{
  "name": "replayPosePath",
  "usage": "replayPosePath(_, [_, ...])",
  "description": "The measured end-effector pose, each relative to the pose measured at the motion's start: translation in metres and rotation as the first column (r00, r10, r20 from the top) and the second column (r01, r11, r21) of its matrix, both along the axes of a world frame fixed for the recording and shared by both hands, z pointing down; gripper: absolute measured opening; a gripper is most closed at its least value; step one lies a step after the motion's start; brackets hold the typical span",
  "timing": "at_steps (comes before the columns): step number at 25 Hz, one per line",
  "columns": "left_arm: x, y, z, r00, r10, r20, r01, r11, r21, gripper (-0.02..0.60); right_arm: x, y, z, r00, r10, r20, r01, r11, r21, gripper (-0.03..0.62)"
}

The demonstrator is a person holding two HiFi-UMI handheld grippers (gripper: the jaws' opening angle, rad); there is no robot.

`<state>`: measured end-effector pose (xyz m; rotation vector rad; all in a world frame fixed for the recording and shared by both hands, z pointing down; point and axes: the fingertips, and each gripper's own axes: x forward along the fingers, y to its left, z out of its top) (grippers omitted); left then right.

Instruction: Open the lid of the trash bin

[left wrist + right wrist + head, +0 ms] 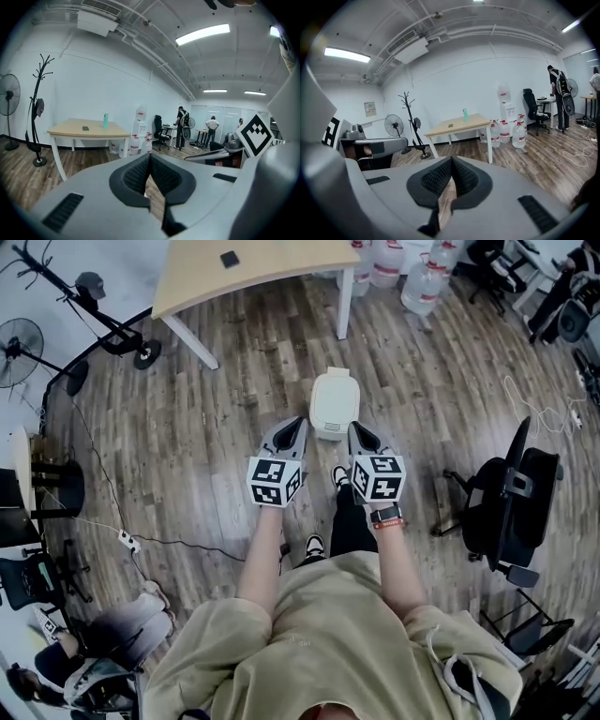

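Note:
A small white trash bin [333,403] stands on the wood floor just ahead of the person's feet, its lid down. In the head view my left gripper [297,425] hovers at the bin's near left side and my right gripper [355,429] at its near right side, both held level above the floor. The left gripper [149,156] has its dark pads pressed together with nothing between them. My right gripper [451,160] is likewise shut and empty. Both gripper views look out across the room, so the bin does not show in them.
A light wooden table [253,263] stands beyond the bin, with water bottles [422,282] at its right. A black office chair [511,498] is to the right. A fan [19,348], a coat rack [103,320] and a power cable [127,540] lie to the left.

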<state>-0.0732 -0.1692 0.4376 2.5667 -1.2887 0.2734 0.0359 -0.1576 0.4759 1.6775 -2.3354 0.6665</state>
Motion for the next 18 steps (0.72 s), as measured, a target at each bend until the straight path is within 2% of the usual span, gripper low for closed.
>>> replayPosePath(10, [0.005, -0.071, 0.068, 1.0, -0.015, 0.021, 0.017, 0.997, -0.076, 0.023, -0.006, -0.075, 0.076, 0.995, -0.094, -0.035, 0.089, 0.99, -0.112, 0.012])
replayPosePath(18, [0.005, -0.113, 0.119, 0.999, -0.037, 0.021, 0.04, 0.989, -0.142, 0.023, -0.004, -0.123, 0.144, 0.979, -0.189, -0.077, 0.169, 0.962, -0.213, 0.012])
